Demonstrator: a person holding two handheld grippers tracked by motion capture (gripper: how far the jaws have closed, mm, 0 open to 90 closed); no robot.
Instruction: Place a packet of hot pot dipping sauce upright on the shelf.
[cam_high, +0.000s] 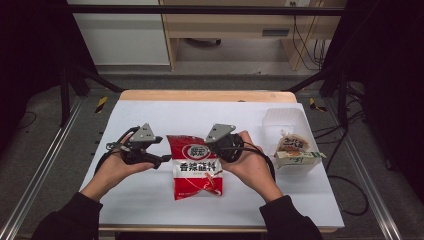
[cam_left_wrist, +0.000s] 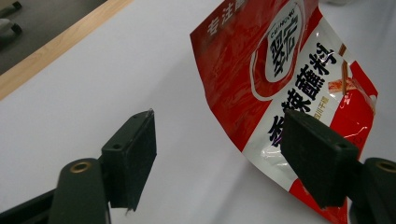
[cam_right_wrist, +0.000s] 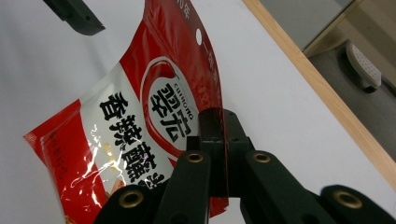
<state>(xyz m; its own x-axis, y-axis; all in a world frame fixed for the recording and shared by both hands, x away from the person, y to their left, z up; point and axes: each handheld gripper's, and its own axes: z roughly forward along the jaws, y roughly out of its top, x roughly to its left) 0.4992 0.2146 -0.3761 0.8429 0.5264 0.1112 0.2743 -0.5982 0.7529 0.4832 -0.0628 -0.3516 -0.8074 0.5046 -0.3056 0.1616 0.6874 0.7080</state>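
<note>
**Red seasoning packet pinched at one edge over the white table**

Red and silver foil catches the light as we hold the one seasoning packet (cam_high: 196, 167) near the middle of the white table (cam_high: 150, 195), between our two hands. Our right gripper (cam_right_wrist: 223, 140) is clenched on the packet's edge: in the right gripper view its two black jaws meet with the thin foil running between them. Our left gripper (cam_left_wrist: 219, 154) is released, its jaws standing apart; in the left gripper view the packet's corner lies behind the far jaw and nothing sits between the pads. In the high view the left gripper (cam_high: 150, 159) is just beside the packet's left edge, and the right gripper (cam_high: 220, 145) is at its upper right corner.

Around the work we count one clear plastic tub (cam_high: 285, 117) at the table's right side, well apart from the packet, with two wrapped food items in it: a paper-wrapped bundle (cam_high: 292, 143) and a flat green-and-white pack (cam_high: 297, 157) below it. Nothing lies between the packet and the tub. A wooden strip (cam_high: 205, 95) runs along the table's far edge, and dark frame rails stand on both sides. One black cable trails from each gripper.
</note>
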